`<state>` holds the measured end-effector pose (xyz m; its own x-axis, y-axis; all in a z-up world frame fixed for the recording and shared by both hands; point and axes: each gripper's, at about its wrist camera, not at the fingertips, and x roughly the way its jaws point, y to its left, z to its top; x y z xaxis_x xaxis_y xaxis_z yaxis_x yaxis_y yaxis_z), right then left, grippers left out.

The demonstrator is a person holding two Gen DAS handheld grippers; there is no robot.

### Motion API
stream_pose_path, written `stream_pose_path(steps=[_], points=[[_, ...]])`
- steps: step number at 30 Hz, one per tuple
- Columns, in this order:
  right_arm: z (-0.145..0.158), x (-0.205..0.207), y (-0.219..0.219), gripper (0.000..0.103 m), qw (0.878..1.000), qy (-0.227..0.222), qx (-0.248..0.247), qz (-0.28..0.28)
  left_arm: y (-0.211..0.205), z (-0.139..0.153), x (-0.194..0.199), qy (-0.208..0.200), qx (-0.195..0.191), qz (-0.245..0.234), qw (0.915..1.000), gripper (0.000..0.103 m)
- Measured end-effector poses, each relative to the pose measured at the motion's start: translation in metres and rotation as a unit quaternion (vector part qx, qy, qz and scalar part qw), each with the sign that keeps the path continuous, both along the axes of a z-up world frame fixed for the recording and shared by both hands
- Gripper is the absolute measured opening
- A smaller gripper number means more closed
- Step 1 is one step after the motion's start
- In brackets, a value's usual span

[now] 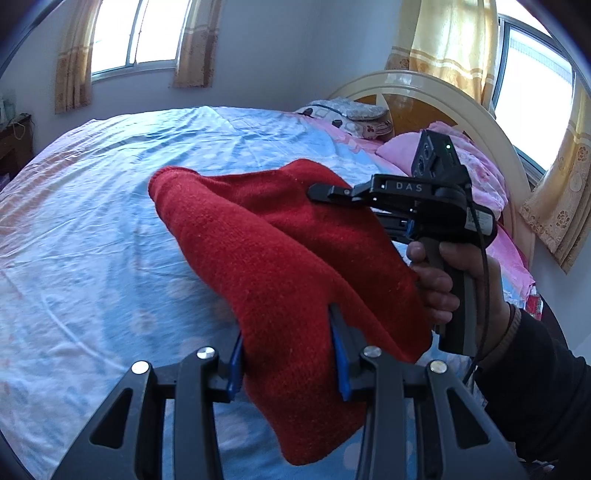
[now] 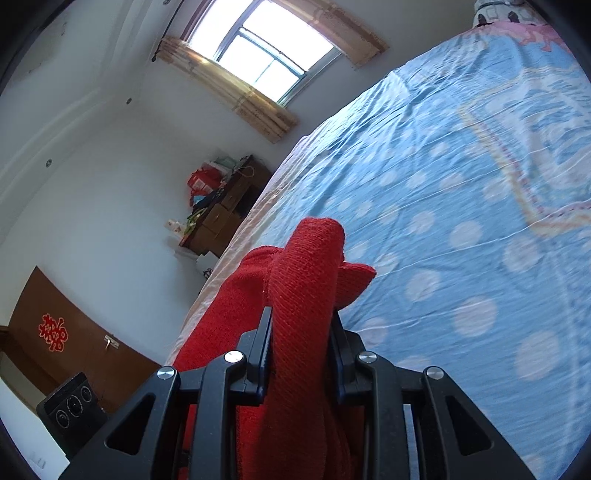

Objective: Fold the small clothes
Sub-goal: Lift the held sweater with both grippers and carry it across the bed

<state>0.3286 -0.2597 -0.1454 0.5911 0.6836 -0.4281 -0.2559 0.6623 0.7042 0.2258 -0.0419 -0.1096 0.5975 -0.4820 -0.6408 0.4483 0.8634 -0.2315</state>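
Observation:
A red knitted garment (image 1: 280, 254) is held up above the blue dotted bed sheet (image 1: 92, 229). My left gripper (image 1: 290, 354) is shut on its near lower part, cloth bunched between the blue pads. My right gripper (image 1: 328, 194), held in a hand at the right, grips the garment's far upper edge. In the right wrist view the right gripper (image 2: 301, 332) is shut on a thick fold of the red garment (image 2: 310, 266), which rises past the fingertips and hangs down to the left. The bed sheet (image 2: 461, 184) lies beyond it.
A cream and wood headboard (image 1: 424, 92) with pink pillows (image 1: 476, 162) stands at the right. Curtained windows (image 1: 144, 33) are behind the bed. A cluttered wooden dresser (image 2: 229, 206) and a brown door (image 2: 66, 343) are off the bed's side.

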Motion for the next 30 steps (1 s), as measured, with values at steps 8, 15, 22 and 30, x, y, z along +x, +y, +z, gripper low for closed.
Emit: stream_pose_path(steps=[8,15,22,30], points=[[0.002,-0.004,0.042,0.026,1.000,-0.003,-0.002,0.026,0.027,0.000,-0.012,-0.003,0.002,0.028,0.9996,0.040],[0.006,-0.003,0.078,0.026,0.999,-0.010,-0.001,0.051,0.049,-0.001,-0.025,-0.011,0.009,0.051,0.9986,0.040],[0.009,-0.002,0.113,0.026,0.997,-0.016,-0.003,0.076,0.070,-0.005,-0.038,-0.012,0.018,0.073,0.9971,0.040],[0.010,0.000,0.151,0.026,0.995,-0.015,-0.003,0.099,0.091,-0.008,-0.052,-0.015,0.021,0.096,0.9950,0.040]])
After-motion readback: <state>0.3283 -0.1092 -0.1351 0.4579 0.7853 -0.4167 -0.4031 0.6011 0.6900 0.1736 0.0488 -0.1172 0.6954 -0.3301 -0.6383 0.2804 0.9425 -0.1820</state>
